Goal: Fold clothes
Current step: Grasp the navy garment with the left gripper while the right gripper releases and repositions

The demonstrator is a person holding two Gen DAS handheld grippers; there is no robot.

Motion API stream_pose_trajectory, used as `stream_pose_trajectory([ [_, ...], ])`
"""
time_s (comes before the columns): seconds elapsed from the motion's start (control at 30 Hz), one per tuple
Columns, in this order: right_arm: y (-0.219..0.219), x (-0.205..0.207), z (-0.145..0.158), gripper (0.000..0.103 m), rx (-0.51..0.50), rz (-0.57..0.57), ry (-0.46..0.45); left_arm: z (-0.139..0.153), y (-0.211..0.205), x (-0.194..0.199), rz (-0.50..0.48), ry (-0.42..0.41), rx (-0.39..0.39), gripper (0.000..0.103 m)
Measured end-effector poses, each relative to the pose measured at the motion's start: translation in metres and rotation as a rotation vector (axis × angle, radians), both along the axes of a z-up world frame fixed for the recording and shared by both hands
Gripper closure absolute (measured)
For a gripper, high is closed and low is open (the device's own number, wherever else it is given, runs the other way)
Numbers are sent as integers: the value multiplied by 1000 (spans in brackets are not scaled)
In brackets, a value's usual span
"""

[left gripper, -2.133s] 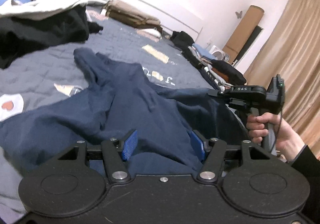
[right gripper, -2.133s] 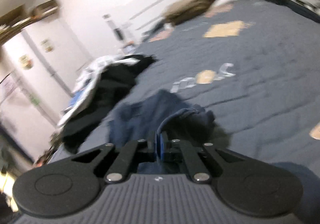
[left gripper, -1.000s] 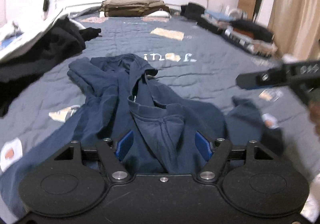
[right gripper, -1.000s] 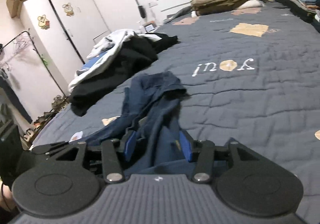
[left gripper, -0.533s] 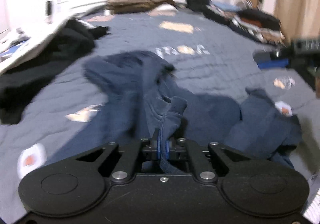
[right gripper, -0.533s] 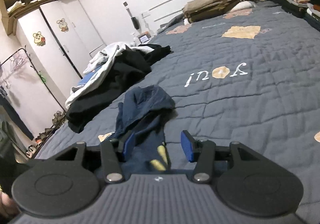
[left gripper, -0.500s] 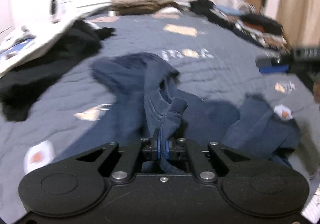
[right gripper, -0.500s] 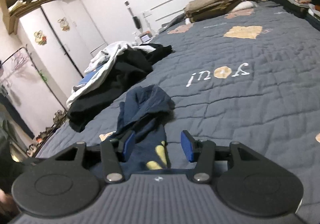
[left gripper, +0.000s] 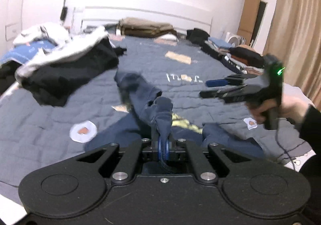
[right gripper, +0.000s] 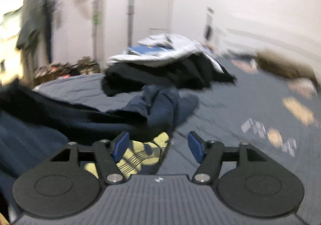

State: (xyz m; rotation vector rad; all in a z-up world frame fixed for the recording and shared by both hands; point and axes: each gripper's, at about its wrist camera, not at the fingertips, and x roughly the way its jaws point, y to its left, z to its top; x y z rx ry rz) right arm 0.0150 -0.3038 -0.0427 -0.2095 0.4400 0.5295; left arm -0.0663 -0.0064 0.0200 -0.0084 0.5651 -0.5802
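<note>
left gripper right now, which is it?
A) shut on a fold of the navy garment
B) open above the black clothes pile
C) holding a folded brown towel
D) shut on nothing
A: in the left wrist view the left gripper has its blue pads pressed together with a bunched fold of the navy garment rising out from between them.

Two low wrist views across bed [left gripper: 50,116]

Grey-blue quilted bed [left gripper: 50,124] under navy garment [left gripper: 140,92], black-and-white clothes heap [left gripper: 66,64], folded stacks [left gripper: 240,54].
</note>
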Motion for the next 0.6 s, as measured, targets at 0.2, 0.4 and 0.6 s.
stream_pose_trajectory([
  [0.2, 51, 20, -8, 32, -135, 175, -16, 1, 27, -4, 33, 19, -15, 99],
  [0.4, 93, 64, -6, 32, -95, 287, 128, -25, 32, -1, 38, 75, -61, 99],
  [0.6, 135, 115, 7, 26, -20, 352, 318, -34, 35, 0, 12, 66, -98, 99],
])
